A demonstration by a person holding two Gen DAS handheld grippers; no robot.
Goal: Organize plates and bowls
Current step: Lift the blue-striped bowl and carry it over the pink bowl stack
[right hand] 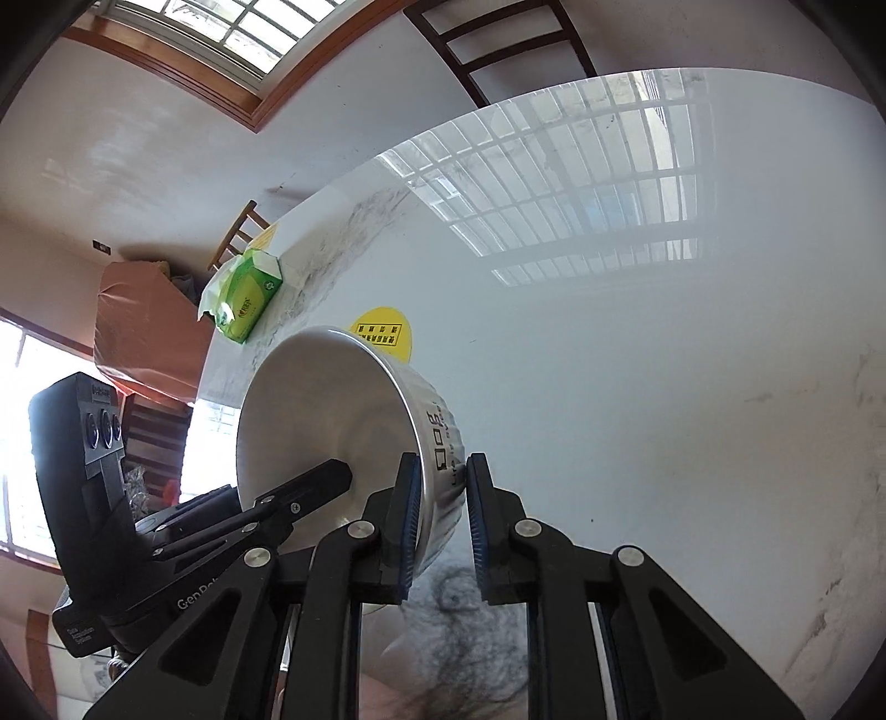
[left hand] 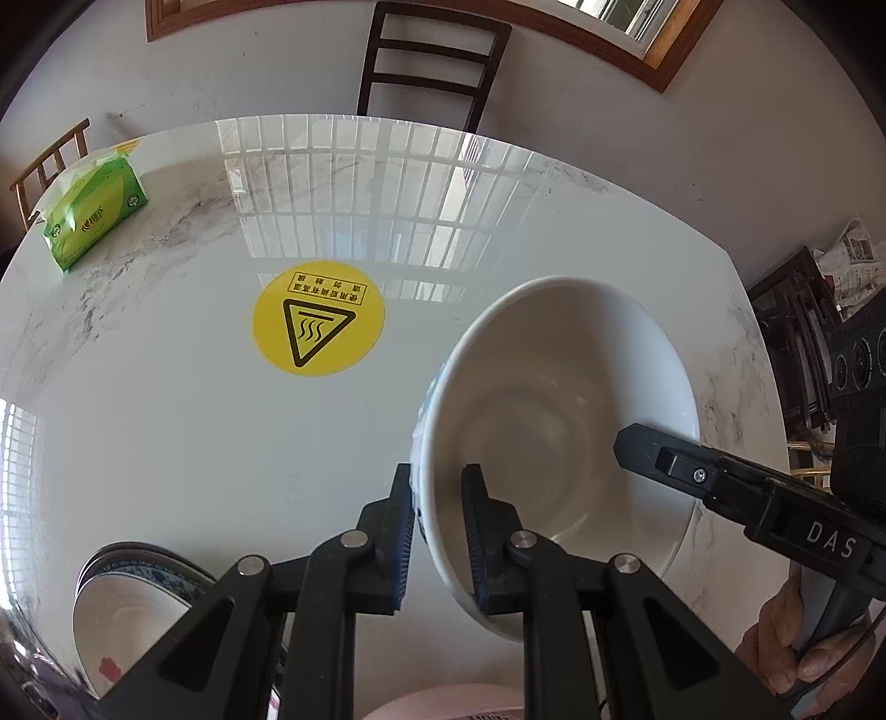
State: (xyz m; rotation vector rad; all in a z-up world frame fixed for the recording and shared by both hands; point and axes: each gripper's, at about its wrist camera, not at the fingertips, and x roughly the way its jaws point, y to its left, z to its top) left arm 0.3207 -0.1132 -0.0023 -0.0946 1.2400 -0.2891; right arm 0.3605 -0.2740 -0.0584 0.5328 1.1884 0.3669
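White bowl (left hand: 554,399), blue-patterned plate (left hand: 138,576), yellow warning sticker (left hand: 318,317), green tissue pack (left hand: 94,213), grey-veined marble table (left hand: 166,415).

Bright daylight, sharp frames, heavy fisheye warp.
Light enters through windows (right hand: 210,33); the one at left (right hand: 22,387) is blown out white. Glossy marble table (left hand: 166,443) mirrors the window grille as strong glare (left hand: 354,183), wider in the right wrist view (right hand: 581,183). White bowl (left hand: 559,399) shows soft interior shading, no hard shadows. Straight edges bend near the rim; corners vignette black. Close gripper fingers (left hand: 398,526) are slightly soft; no motion blur.
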